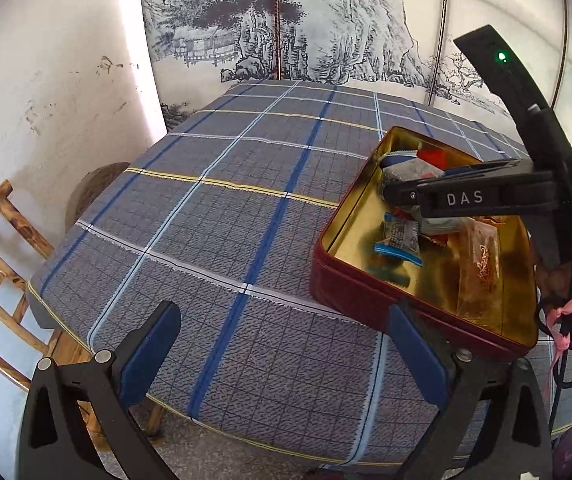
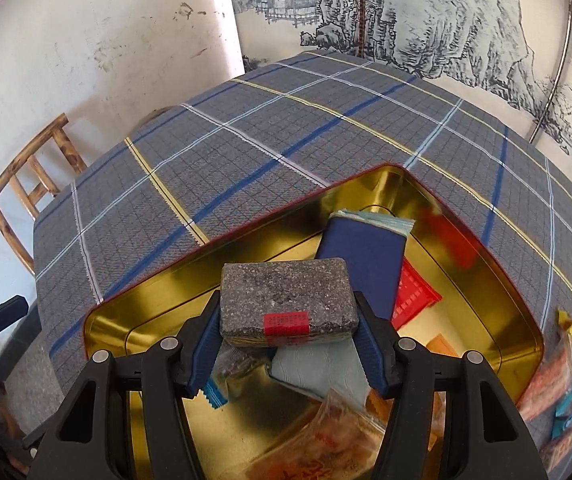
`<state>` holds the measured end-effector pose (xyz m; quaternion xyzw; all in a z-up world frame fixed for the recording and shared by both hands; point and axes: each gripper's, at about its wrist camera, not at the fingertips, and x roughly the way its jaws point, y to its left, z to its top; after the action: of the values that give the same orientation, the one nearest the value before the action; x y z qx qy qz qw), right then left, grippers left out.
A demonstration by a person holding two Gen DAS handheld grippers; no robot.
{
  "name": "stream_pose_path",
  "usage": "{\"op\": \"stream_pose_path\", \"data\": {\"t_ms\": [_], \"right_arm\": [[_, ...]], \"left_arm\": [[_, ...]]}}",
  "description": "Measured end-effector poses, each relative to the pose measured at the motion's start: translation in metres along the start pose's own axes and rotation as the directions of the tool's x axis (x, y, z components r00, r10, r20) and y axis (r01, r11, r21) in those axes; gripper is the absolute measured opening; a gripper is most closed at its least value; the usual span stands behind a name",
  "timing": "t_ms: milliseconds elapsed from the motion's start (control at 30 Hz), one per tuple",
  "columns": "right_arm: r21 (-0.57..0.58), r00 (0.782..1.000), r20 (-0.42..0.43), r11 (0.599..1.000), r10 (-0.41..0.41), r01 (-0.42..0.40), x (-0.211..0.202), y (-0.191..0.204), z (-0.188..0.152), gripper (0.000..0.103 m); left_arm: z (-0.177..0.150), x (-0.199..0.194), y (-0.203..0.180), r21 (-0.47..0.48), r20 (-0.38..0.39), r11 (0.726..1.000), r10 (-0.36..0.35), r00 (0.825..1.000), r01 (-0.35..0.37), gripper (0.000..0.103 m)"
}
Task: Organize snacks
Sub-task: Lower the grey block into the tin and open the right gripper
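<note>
1. Your right gripper (image 2: pixel 288 344) is clamped on a grey speckled block snack (image 2: pixel 286 300) with a red label on its near face; both blue pads press its short ends. Right wrist view: centre of frame, held over the tin.
2. Your left gripper (image 1: pixel 281 356) stands wide open with nothing between its fingers; blue pads (image 1: pixel 149 352) at lower left and lower right of the left wrist view, above the checked tablecloth (image 1: pixel 205 208).
3. Red tin (image 1: pixel 350 292) with gold interior sits at right of the left wrist view, on the cloth. Its near corner lies just behind the open gripper's right-of-frame finger; contact cannot be told.
4. Tin contents, right wrist view: navy packet (image 2: pixel 362 252) behind the block, red packet (image 2: pixel 414 296) to its right, pale blue-grey packet (image 2: pixel 322 372) below the block, clear orange-printed bags (image 2: pixel 326 440) at bottom of frame.
5. Loose snack packets (image 2: pixel 558 380) lie on the cloth outside the tin, at the right edge.
6. Wooden chair (image 1: pixel 1 256) at left of frame, beside the table; ink landscape mural (image 1: pixel 286 24) across the top.
</note>
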<state>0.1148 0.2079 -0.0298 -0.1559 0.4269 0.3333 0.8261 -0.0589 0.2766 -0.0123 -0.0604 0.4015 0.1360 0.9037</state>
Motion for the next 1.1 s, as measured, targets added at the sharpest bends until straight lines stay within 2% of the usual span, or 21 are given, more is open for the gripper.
{"op": "stream_pose_path", "data": {"t_ms": [433, 1100], "right_arm": [[-0.022, 1.000, -0.008, 1.000, -0.007, 0.007, 0.005, 0.005, 0.005, 0.061], [-0.022, 0.999, 0.025, 0.999, 0.037, -0.037, -0.002, 0.010, 0.004, 0.063]], "left_arm": [[-0.002, 0.007, -0.002, 0.016, -0.026, 1.000, 0.006, 1.000, -0.005, 0.102], [-0.005, 0.014, -0.001, 0.011, -0.059, 1.000, 0.004, 0.998, -0.003, 0.102]]}}
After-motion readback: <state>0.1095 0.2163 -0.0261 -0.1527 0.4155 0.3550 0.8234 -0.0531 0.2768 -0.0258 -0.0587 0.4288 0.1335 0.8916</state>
